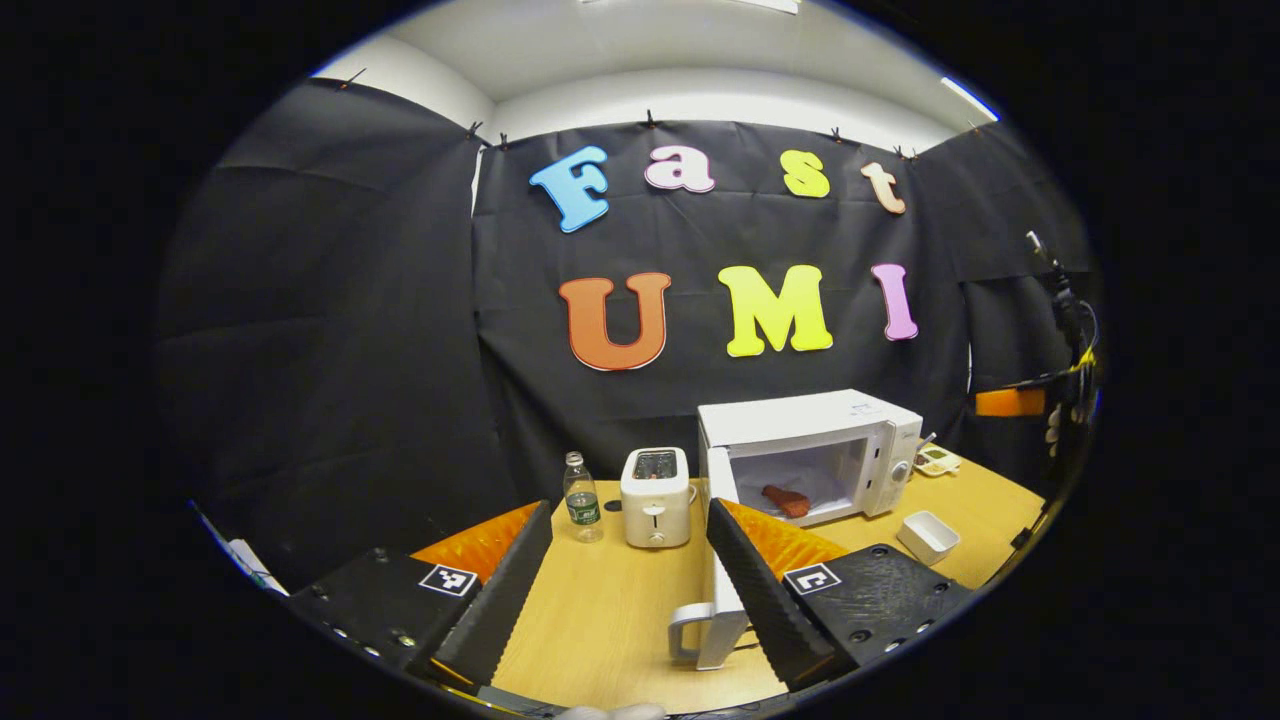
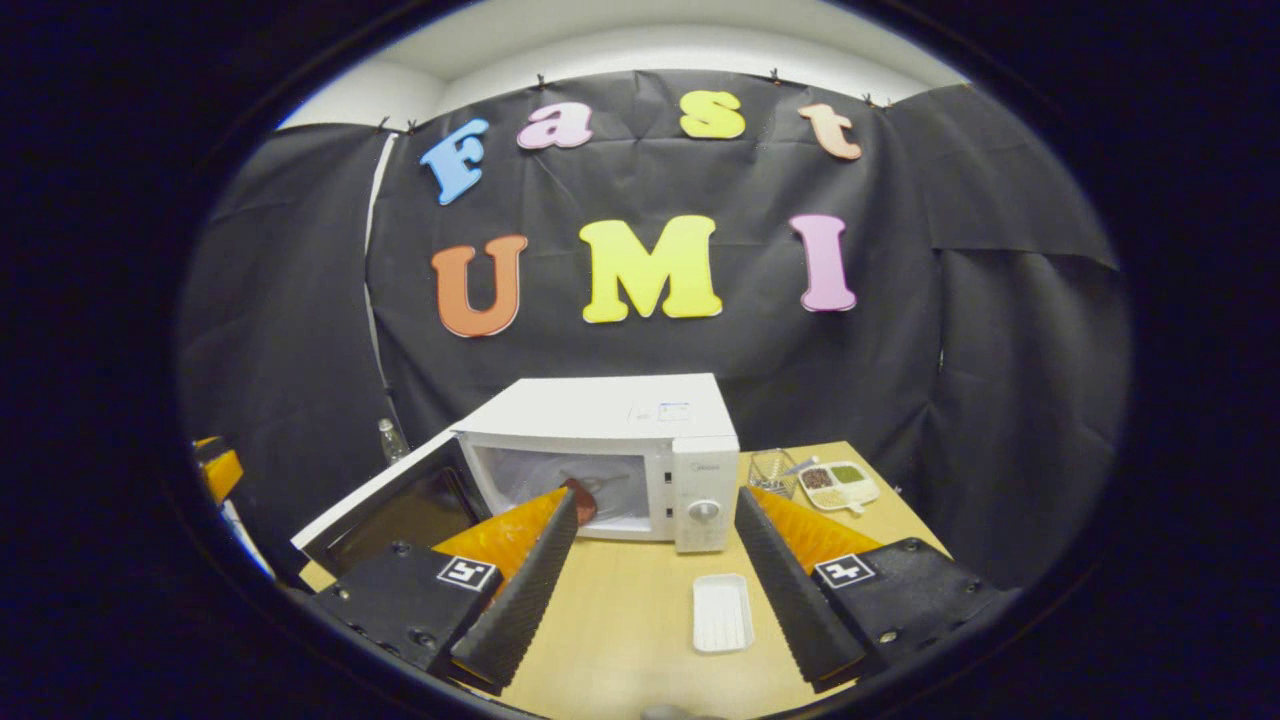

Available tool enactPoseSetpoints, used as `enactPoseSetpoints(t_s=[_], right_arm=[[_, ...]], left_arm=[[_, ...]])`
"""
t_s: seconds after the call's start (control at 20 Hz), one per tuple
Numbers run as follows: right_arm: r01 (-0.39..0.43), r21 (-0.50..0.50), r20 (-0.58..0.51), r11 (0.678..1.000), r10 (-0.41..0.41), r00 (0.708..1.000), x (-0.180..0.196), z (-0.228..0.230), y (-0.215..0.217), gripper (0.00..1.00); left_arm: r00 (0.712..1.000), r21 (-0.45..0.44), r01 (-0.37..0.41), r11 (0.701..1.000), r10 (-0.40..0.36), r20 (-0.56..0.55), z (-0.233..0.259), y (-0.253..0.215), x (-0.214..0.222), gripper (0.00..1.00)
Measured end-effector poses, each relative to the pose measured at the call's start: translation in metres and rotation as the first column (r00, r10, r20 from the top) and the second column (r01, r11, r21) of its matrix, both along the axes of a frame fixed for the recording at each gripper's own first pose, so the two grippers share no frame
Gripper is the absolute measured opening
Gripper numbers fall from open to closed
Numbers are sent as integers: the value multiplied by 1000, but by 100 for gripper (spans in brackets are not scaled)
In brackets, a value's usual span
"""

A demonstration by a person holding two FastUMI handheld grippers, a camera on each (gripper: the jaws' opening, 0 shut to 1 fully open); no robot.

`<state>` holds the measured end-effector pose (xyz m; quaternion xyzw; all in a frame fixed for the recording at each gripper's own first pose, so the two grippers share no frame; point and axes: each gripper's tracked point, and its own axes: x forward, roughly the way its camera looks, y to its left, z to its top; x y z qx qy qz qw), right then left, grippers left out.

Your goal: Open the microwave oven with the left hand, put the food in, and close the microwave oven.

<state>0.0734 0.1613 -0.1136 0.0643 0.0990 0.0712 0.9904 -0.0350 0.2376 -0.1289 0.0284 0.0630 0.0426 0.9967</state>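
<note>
Both tools hang over the wooden table (image 1: 600, 610) with nothing in them. The left gripper (image 1: 625, 590) has its fingers spread wide apart, and the edge of the swung-open microwave door (image 1: 722, 560) with its handle stands just inside the right-hand finger; I cannot tell whether they touch. The right gripper (image 2: 650, 590) is spread just as wide, a white tray (image 2: 722, 612) lying between its fingers. The microwave (image 1: 812, 455) sits at one o'clock from the left gripper, the reddish food (image 1: 786, 500) already inside. At twelve o'clock stand a toaster (image 1: 655, 496) and a water bottle (image 1: 582, 497).
</note>
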Motion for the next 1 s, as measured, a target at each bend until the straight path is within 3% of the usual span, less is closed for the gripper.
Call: enactPoseSetpoints(t_s=[0.05,0.15,0.2,0.25,0.3,0.35,0.4,0.45,0.6,0.65,0.7,0.95,1.0], right_arm=[[-16,10,-28,1000,17,999,-15,-6,0,100],[-21,9,-58,1000,21,998,-42,-10,-10,100],[-12,-8,-69,1000,11,998,-55,-11,-18,90],[-5,-18,-73,1000,3,997,-63,-10,-23,90],[-7,-14,-87,1000,6,996,-71,-10,-25,100],[-16,1,-99,1000,16,995,-77,-11,-23,100],[-26,15,-108,1000,27,994,-82,-10,-22,100],[-26,18,-109,999,28,994,-84,-10,-24,100],[-21,32,-106,999,24,994,-87,-6,-30,100],[-20,42,-102,999,25,994,-88,-5,-30,91],[-23,46,-105,999,27,994,-88,-5,-28,100],[-33,48,-118,998,38,992,-89,-8,-28,100],[-28,51,-119,998,33,992,-88,-7,-31,90]], left_arm=[[1000,13,-2,1000,2,1,-5,2,2,95],[1000,15,-6,1000,6,-10,-20,2,6,95],[1000,11,-7,1000,7,-29,-29,2,8,95],[999,0,-8,1000,8,-44,-36,0,9,95],[999,-14,1,1000,-2,-53,-41,-3,9,94],[998,-26,13,1000,-14,-53,-42,-7,7,94],[998,-34,16,999,-18,-58,-45,-8,7,72],[998,-36,21,999,-24,-64,-48,-10,4,65],[1000,-39,11,999,-12,-27,-45,-9,2,1],[1000,-51,14,999,-15,-16,-43,-11,-1,3],[1000,-54,25,998,-25,-9,-41,-12,-1,0],[999,-42,26,999,-28,-44,-69,0,8,0],[998,-54,32,998,-35,-56,-79,0,11,0]])
